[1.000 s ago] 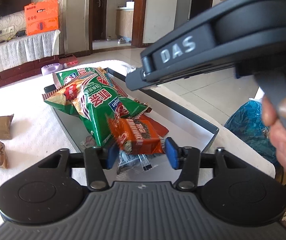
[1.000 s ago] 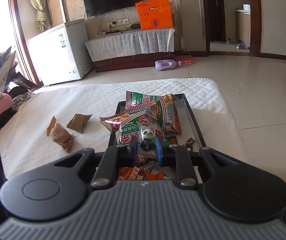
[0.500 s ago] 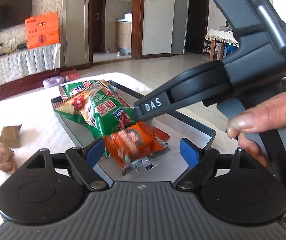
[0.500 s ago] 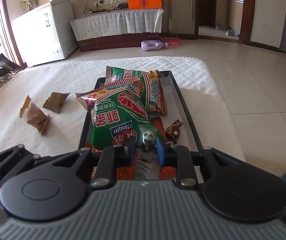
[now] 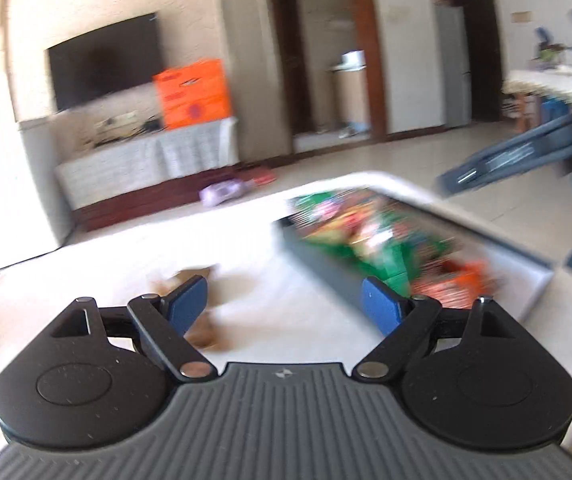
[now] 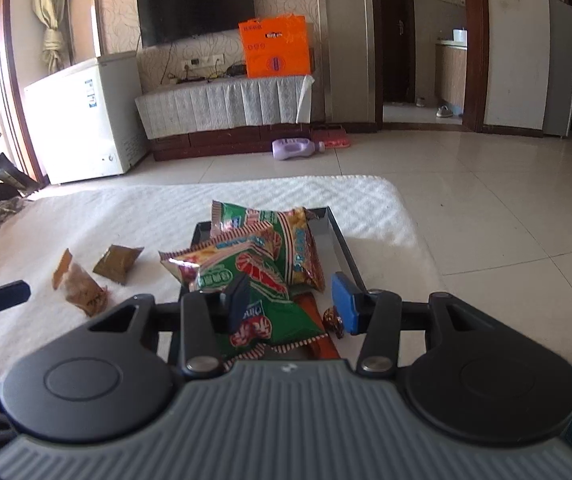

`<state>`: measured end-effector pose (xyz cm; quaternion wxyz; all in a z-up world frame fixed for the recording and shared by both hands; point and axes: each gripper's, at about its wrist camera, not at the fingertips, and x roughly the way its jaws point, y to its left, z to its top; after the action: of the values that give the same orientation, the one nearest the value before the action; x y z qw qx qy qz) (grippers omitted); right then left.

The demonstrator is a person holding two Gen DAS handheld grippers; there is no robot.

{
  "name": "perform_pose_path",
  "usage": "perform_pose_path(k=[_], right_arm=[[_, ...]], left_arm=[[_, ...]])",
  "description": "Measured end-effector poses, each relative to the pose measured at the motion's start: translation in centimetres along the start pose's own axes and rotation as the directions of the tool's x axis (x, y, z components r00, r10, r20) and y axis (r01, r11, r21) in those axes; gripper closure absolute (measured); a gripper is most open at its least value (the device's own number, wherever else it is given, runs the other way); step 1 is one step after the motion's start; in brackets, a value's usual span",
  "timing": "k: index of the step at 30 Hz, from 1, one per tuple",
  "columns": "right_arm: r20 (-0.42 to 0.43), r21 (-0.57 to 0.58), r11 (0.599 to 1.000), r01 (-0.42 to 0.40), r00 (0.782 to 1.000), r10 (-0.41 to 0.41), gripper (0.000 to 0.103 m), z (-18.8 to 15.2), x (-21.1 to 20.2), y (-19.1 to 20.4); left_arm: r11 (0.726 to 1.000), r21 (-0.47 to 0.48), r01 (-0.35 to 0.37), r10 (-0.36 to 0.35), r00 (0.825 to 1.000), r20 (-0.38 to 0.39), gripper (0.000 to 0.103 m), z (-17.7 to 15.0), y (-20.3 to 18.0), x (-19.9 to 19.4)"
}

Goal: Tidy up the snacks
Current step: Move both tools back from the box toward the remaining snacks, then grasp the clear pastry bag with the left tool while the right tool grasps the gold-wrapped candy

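Two brown snack packets [image 6: 86, 280] lie on the white table [image 6: 146, 208], left of the tray [image 6: 340, 240], near its left edge. Green snack bags [image 6: 262, 256] and wrapped candy [image 6: 334, 320] fill the tray. Left gripper [image 5: 286, 304]: wide open, empty. Right gripper [image 6: 290, 300]: jaws just opening, part open, nothing held.

snack bags [image 6: 262, 264] in tray [image 6: 342, 248] | two packets [image 6: 98, 276] left of tray, on table [image 6: 134, 216]
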<state>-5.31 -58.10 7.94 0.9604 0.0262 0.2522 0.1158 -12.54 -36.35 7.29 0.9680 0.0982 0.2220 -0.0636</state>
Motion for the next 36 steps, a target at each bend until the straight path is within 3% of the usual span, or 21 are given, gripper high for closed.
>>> perform_pose_path(k=[6,11,13,15,16,20,25,32,36], right_arm=[[0.017,-0.016,0.995,-0.097,0.995,0.097,0.055,0.5,0.4,2.7],[-0.046,-0.023,0.984,-0.178,0.983,0.177,0.055,0.4,2.6,5.6],[-0.067,0.003,0.980,-0.200,0.977,0.200,0.055,0.3,3.5,6.4],[-0.074,0.049,0.974,-0.219,0.972,0.222,0.055,0.3,4.4,6.8],[-0.077,0.075,0.970,-0.230,0.969,0.236,0.055,0.3,5.0,7.1],[-0.105,0.141,0.961,-0.238,0.962,0.253,0.055,0.2,7.2,8.7],[-0.160,0.117,0.968,-0.224,0.957,0.241,0.055,-0.4,9.7,12.1],[-0.171,0.092,0.977,-0.191,0.964,0.205,0.055,-0.5,13.0,16.8],[-0.167,0.131,0.984,-0.123,0.975,0.144,0.047,-0.6,15.2,18.0]], left_arm=[[0.989,-0.062,-0.134,0.121,0.977,-0.175,0.016,-1.8,4.0,5.7],[0.978,-0.077,-0.196,0.176,0.962,-0.211,0.016,-2.1,6.0,8.5],[0.980,-0.076,-0.186,0.169,0.966,-0.195,0.017,-1.9,6.0,9.0],[0.982,-0.079,-0.170,0.152,0.970,-0.189,0.032,-1.6,6.0,9.6],[0.984,-0.092,-0.149,0.129,0.972,-0.195,0.046,-1.5,6.2,9.7],[0.984,-0.148,-0.102,0.072,0.978,-0.197,0.055,-1.5,7.3,9.6],[0.978,-0.182,-0.096,0.060,0.979,-0.193,0.058,-1.9,9.0,7.4],[0.974,-0.197,-0.112,0.075,0.980,-0.186,0.059,-3.1,12.6,3.3],[0.976,-0.189,-0.110,0.073,0.978,-0.194,0.059,-3.8,13.9,2.2]])
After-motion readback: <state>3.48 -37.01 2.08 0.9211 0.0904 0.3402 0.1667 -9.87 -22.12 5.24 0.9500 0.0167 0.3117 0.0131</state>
